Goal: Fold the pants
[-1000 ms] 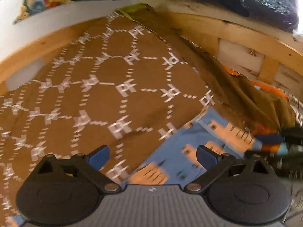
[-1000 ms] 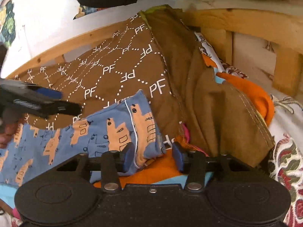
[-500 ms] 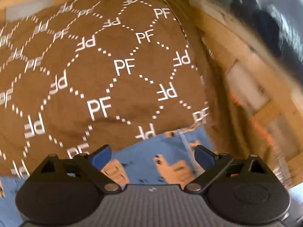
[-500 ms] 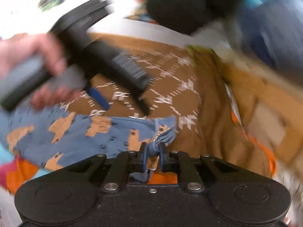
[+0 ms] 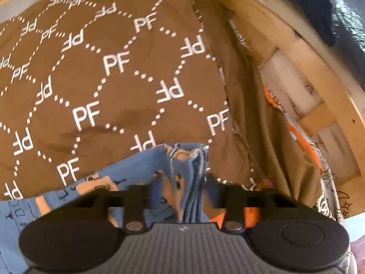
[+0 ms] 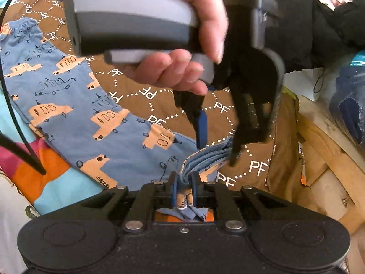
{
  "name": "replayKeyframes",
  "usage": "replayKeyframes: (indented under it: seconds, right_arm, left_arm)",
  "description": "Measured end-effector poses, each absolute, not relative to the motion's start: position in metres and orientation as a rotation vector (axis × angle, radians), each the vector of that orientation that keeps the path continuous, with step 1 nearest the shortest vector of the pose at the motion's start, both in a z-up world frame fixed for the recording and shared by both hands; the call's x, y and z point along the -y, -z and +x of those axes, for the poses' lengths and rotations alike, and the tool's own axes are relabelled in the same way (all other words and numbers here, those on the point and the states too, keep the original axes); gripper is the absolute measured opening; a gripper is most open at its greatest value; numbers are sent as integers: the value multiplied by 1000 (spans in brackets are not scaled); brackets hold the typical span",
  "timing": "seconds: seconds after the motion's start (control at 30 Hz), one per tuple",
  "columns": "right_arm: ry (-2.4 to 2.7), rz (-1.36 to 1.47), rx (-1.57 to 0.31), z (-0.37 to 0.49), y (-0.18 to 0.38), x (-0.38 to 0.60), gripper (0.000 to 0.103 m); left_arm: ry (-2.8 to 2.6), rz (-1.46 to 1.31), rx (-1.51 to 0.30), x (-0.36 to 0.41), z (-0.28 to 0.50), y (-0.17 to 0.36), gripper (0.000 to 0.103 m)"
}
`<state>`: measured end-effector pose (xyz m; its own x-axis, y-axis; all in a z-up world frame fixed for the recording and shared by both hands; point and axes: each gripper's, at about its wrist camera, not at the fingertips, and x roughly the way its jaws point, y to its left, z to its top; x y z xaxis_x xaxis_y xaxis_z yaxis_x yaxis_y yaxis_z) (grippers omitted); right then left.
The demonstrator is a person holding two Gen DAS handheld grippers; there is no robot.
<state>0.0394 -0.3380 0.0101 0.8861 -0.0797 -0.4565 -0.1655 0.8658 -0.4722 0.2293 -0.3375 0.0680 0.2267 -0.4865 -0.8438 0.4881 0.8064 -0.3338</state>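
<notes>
The blue pants (image 6: 75,105) lie on the brown PF-patterned cover (image 5: 109,68) of the bed, leg ends bunched near its wooden rail (image 5: 303,52). The right tongs (image 6: 184,187) pinch that bunched hem. The left tongs (image 5: 182,189) have just been closing on the same hem. Keep both grips firm, lift together, and carry the hem evenly toward the waistband.

Brown cover (image 5: 118,86) printed with white "PF" letters and dotted lattice lies spread flat. Wooden frame (image 5: 303,73) runs along its edge. Orange fabric (image 6: 32,171) beside turquoise patch. Black jacket (image 6: 324,22) behind.
</notes>
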Motion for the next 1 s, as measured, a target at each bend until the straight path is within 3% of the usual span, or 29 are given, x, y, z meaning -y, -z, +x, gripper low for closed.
replayKeyframes:
  seconds: [0.07,0.17,0.23,0.33,0.37,0.4,0.73,1.0]
  right_arm:
    - [-39,-519,-481,39,-12,340,19]
    - [-16,-543,-469,37,-12,340,34]
    - [-14,-541,-478,38,-11,341,38]
    - [-14,-547,-494,41,-6,343,37]
    - [-17,-549,-499,43,-4,343,30]
    - [-25,-544,-499,43,-4,343,14]
    - [-172,-527,-354,24,-20,305,13]
    - [-334,-450,-439,41,-21,236,13]
  left_arm:
    - [669,-41,-1173,332,232,-64,11]
    - [680,-98,-1172,322,233,-61,10]
    - [690,-152,-1186,316,236,-60,10]
    - [689,-193,-1199,310,238,-61,9]
    - [690,-201,-1200,308,238,-62,9]
    - [694,-210,-1198,305,237,-63,9]
    - [689,-278,-1120,227,222,-82,9]
    - [639,-351,-1103,136,216,-66,9]
